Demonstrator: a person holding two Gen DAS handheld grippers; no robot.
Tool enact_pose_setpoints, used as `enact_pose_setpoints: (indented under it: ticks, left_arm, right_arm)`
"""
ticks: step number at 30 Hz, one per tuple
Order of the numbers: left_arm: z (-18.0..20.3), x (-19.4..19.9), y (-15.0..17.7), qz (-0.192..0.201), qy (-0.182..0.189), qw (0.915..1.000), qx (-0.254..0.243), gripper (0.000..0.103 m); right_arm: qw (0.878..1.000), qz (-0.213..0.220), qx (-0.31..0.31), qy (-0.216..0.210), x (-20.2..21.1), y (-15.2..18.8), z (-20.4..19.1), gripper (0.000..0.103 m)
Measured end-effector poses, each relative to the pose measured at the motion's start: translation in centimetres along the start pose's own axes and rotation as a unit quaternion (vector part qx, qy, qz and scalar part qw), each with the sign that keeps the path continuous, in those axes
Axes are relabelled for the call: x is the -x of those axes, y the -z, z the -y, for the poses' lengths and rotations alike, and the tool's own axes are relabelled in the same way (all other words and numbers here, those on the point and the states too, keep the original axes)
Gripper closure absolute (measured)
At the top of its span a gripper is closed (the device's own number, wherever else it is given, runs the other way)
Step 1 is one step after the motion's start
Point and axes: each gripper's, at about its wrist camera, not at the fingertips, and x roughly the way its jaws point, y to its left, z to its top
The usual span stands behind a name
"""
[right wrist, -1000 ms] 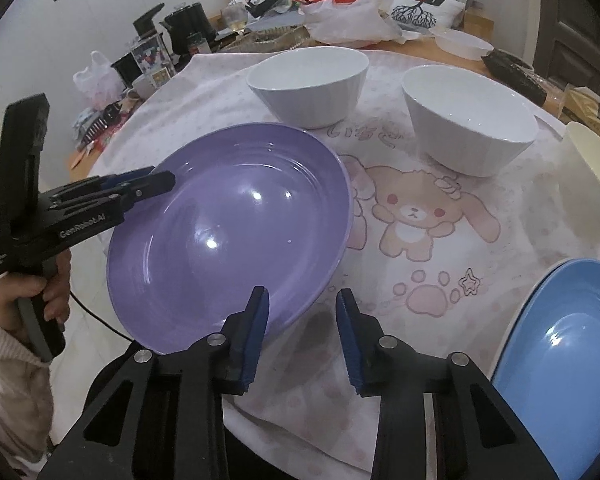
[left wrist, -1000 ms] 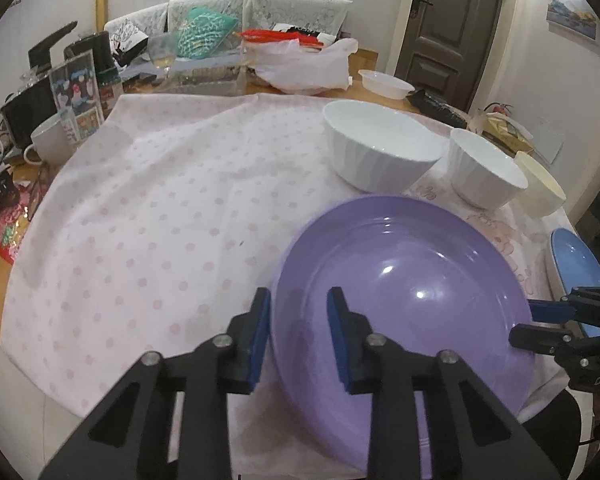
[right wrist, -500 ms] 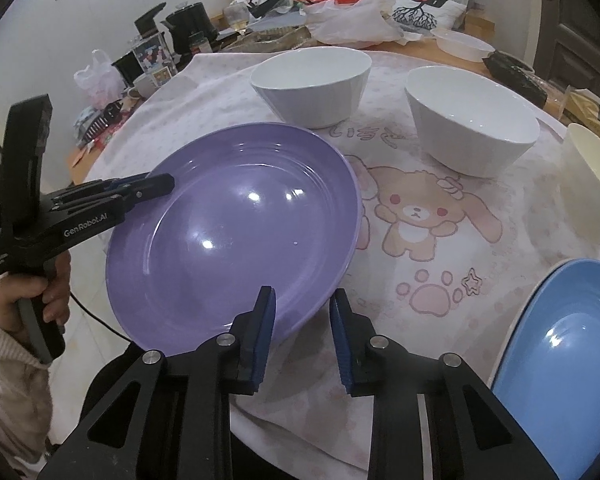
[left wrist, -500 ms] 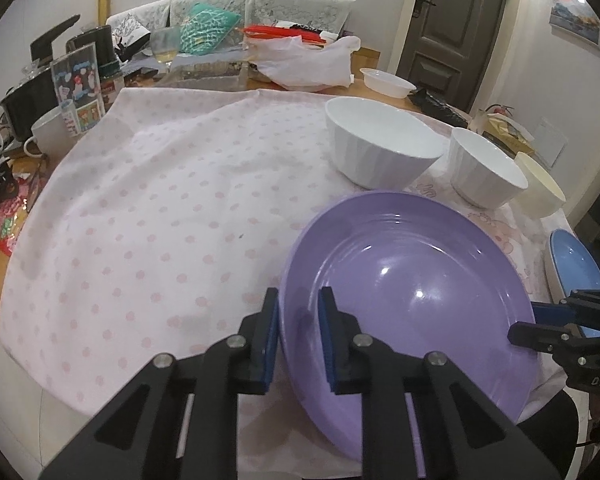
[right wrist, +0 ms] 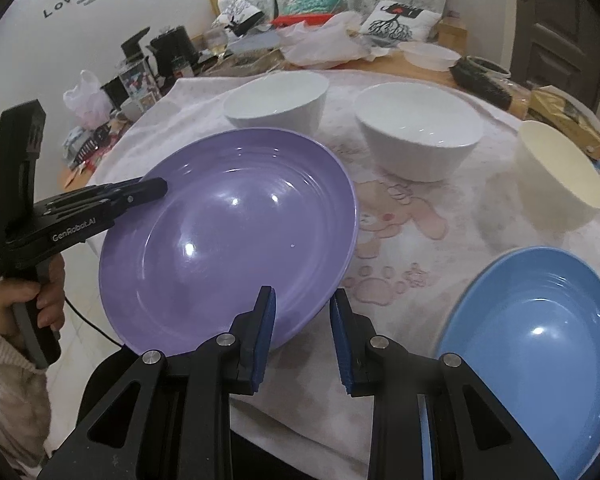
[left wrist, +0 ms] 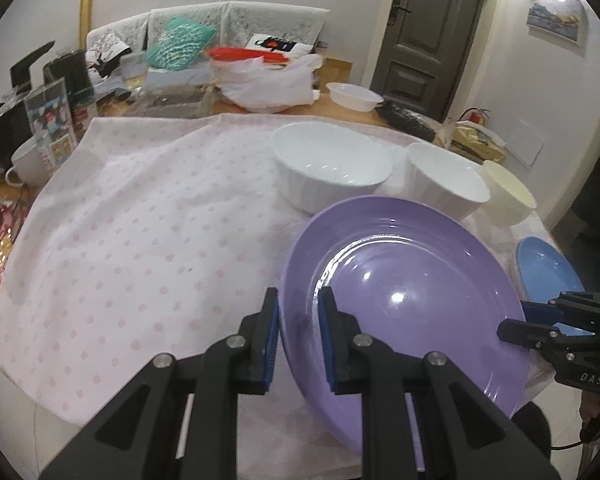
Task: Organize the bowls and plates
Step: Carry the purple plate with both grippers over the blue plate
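A large purple plate (left wrist: pixel 404 300) is tilted up off the table, its left rim pinched between the pads of my left gripper (left wrist: pixel 299 312). In the right wrist view the purple plate (right wrist: pixel 228 232) fills the left half, with the left gripper (right wrist: pixel 156 188) clamped on its far rim. My right gripper (right wrist: pixel 303 312) is open, its jaws straddling the plate's near right rim without closing on it. A blue plate (right wrist: pixel 540 328) lies at the right. Two white bowls (right wrist: pixel 276 96) (right wrist: pixel 420 132) and a cream bowl (right wrist: pixel 560 172) stand behind.
The table carries a pink dotted cloth (left wrist: pixel 132 216). At its far edge are a white mug (left wrist: pixel 28 160), plastic bags (left wrist: pixel 268 84), a shallow white dish (left wrist: pixel 356 96) and other clutter. A sofa and a dark door stand behind.
My left gripper closed on the purple plate's rim and the plate tilted up. My right gripper narrowed at first, then opened wider around the near rim.
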Motion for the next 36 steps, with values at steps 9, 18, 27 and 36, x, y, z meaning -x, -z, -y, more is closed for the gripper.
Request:
enact_pose_setpoints:
  ticks: [9, 18, 27, 36]
  left_arm:
    - [4.5, 0.9, -1.8, 0.017, 0.034, 0.9988, -0.030, 0.087]
    - [9.9, 0.8, -3.1, 0.022, 0.059, 0.9955, -0.071, 0.087]
    - [15.3, -0.9, -3.0, 0.003, 0.083, 0.9908, -0.107, 0.087]
    - [20.6, -2.8, -1.8, -0.021, 0.099, 0.9833, -0.151, 0.087]
  right_arm:
    - [0.999, 0.027, -0.021, 0.029, 3.7, 1.3, 2.5, 0.079]
    - [0.996, 0.046, -0.054, 0.061, 6.9, 3.1, 6.0, 0.079]
    - [0.989, 0.061, -0.092, 0.094, 9.8, 5.3, 9.6, 0.079]
    - [0.980, 0.067, -0.129, 0.136, 12.2, 7.7, 13.3, 0.079]
